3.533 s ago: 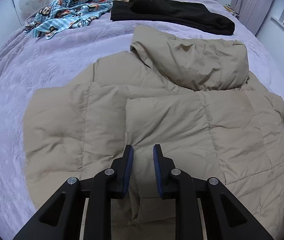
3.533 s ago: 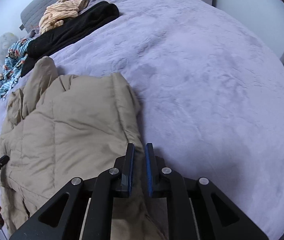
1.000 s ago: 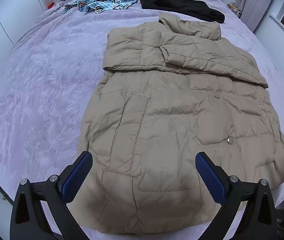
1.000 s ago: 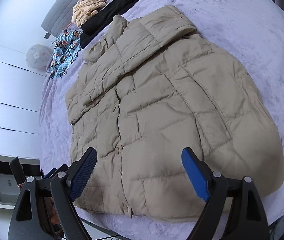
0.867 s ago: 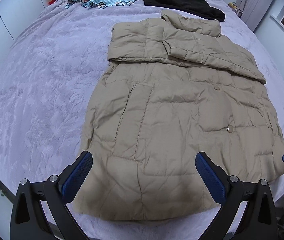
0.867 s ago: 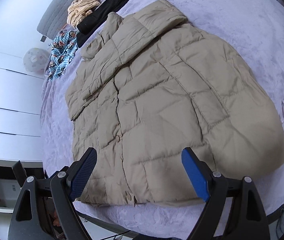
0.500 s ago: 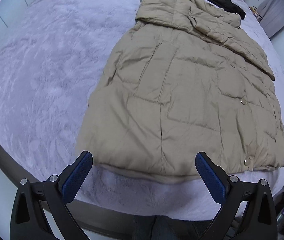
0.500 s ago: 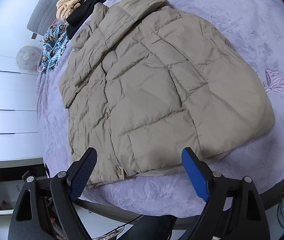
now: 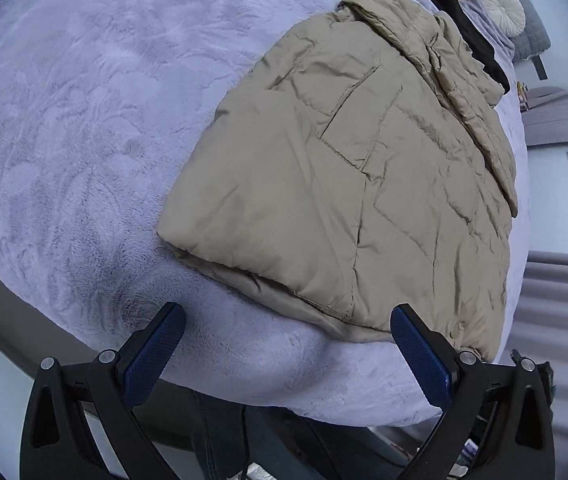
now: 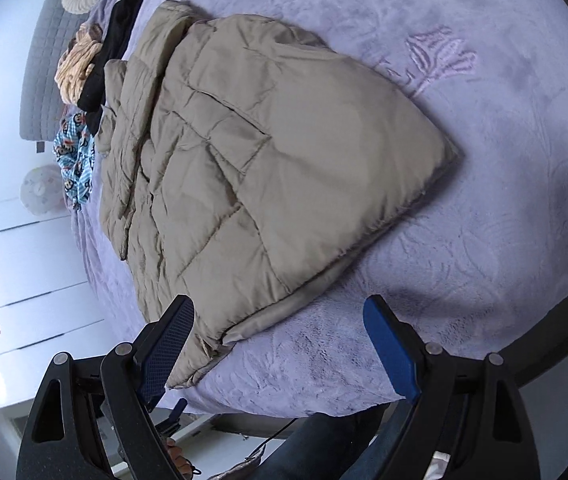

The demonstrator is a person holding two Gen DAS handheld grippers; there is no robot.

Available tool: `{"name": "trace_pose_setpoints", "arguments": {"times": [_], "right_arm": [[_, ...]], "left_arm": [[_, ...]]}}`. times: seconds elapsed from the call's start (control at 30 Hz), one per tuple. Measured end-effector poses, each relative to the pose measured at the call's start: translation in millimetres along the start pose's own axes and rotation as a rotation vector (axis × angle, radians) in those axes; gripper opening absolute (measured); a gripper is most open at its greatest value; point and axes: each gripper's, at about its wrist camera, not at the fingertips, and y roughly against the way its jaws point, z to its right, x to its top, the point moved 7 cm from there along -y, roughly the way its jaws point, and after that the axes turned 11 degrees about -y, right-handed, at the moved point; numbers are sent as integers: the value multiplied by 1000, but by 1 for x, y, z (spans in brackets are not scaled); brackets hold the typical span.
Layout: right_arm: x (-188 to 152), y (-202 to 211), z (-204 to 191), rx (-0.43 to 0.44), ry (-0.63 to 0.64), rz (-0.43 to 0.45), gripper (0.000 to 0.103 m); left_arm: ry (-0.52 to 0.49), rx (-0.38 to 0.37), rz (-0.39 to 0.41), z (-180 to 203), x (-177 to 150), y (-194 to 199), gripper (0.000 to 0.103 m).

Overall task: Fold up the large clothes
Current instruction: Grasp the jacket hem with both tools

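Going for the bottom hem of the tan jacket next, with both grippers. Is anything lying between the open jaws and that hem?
Nothing visible does. Only bare purple blanket lies between the left gripper and the jacket hem; the right gripper already frames the hem's near corner. Both stand open and empty. The black garment lies beyond the collar.

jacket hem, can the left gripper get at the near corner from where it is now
Probably yes. The left gripper is open and empty, just short of the jacket, whose hem corner lies exposed on the purple bedspread with nothing between.
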Motion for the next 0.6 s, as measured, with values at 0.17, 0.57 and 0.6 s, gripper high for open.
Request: {"name": "trace_pose_setpoints", "arguments": {"times": [0.17, 0.57, 0.6], "right_arm": [[5, -9, 15, 76, -115, -20, 89], [27, -28, 6, 197, -215, 10, 89], [29, -29, 6, 200, -234, 13, 88]], "left_arm": [[-45, -35, -11, 14, 11, -19, 103], [-111, -128, -31, 44, 34, -29, 19], [-109, -142, -23, 44, 35, -27, 18]]}}
